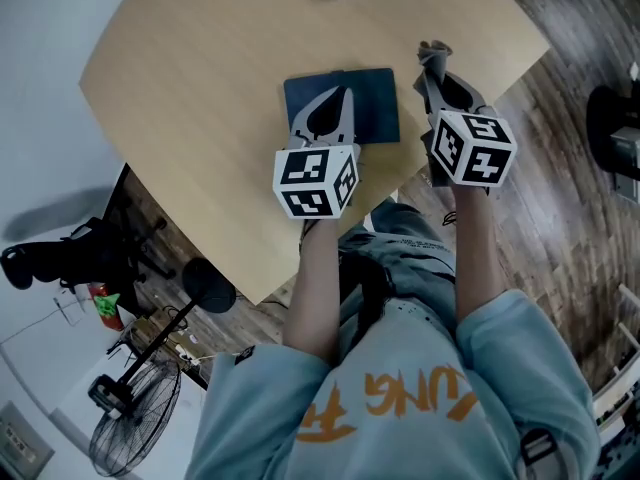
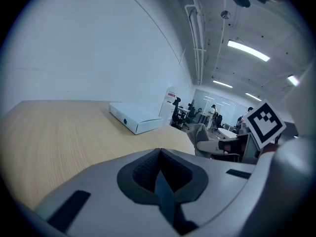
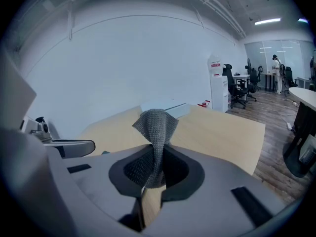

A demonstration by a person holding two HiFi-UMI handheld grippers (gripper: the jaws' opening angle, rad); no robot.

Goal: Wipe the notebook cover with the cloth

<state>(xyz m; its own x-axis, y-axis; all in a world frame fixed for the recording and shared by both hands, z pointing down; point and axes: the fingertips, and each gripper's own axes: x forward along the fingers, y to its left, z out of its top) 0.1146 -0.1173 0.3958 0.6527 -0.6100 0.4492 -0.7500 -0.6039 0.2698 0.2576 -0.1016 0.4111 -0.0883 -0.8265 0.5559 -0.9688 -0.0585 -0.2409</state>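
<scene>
The dark notebook [image 1: 376, 103] lies near the front edge of the table [image 1: 190, 98]. The left gripper [image 1: 342, 93] hangs over the notebook's left part, jaws pressed together on nothing. Just right of the notebook (off its cover), the right gripper [image 1: 436, 68] pinches the grey cloth [image 3: 155, 125].

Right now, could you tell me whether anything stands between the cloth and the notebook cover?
Only the left gripper, shut and empty, over the notebook's left part; the right part lies bare beside the cloth in the right gripper.
</scene>
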